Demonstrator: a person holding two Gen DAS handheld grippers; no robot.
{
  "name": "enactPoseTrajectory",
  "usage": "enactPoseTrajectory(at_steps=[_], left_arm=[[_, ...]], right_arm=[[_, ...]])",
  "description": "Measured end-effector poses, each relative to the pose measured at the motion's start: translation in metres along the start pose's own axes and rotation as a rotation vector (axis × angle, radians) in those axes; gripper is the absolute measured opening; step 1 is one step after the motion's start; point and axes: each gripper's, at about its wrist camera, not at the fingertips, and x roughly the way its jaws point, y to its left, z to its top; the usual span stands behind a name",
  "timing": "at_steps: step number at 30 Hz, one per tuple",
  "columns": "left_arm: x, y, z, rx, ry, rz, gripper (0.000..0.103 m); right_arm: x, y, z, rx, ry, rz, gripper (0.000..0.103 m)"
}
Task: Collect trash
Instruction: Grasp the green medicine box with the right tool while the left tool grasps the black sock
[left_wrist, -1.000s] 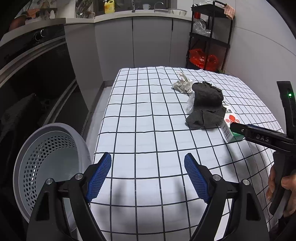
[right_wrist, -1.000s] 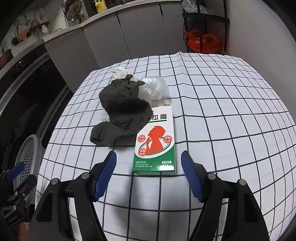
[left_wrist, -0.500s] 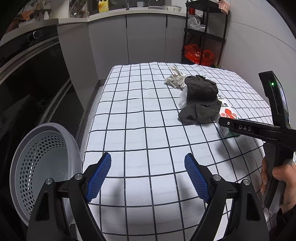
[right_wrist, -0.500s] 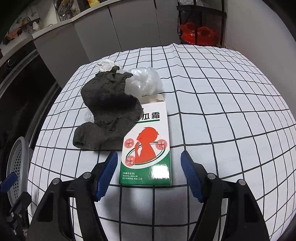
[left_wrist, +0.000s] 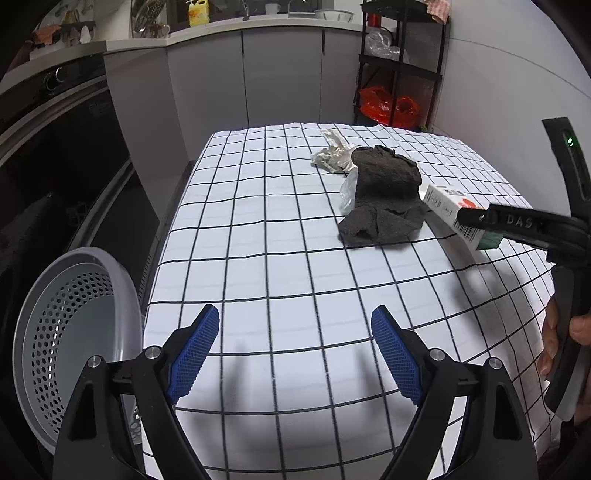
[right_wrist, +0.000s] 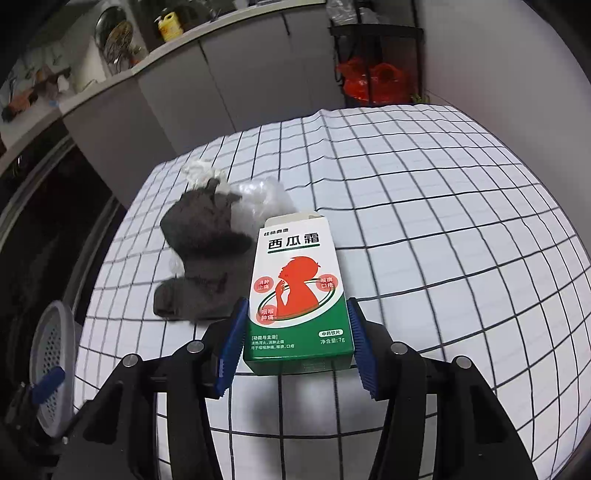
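A white, green and red medicine box sits between the blue pads of my right gripper. The jaws are closing, and the pads meet the box's long sides. From the left wrist, the box looks tilted up off the cloth at the right gripper. Left of the box lie a dark grey sock, a clear plastic bag and a crumpled wrapper. My left gripper hangs open and empty over the near part of the table.
A grey perforated bin stands off the table's near left corner. The table wears a white checked cloth. Beyond it are grey cabinets, a black shelf rack with red bags, and a dark oven front on the left.
My right gripper has slid forward around the box and its jaws have narrowed onto it. The box's near end has come up off the cloth. The left gripper has drifted a little.
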Motion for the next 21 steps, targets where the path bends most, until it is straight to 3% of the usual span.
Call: enactPoseTrajectory(at_steps=[8, 13, 21], left_arm=[[0.021, -0.031, 0.022, 0.021, -0.003, -0.044, 0.087], [0.050, -0.048, 0.041, 0.009, 0.015, -0.023, 0.088], [0.086, -0.066, 0.063, -0.013, 0.050, -0.009, 0.088]], right_arm=[[-0.037, -0.022, 0.018, 0.095, -0.095, 0.053, 0.051], [-0.057, -0.029, 0.026, 0.121, -0.144, 0.081, 0.051], [-0.061, -0.043, 0.031, 0.173, -0.149, 0.127, 0.051]])
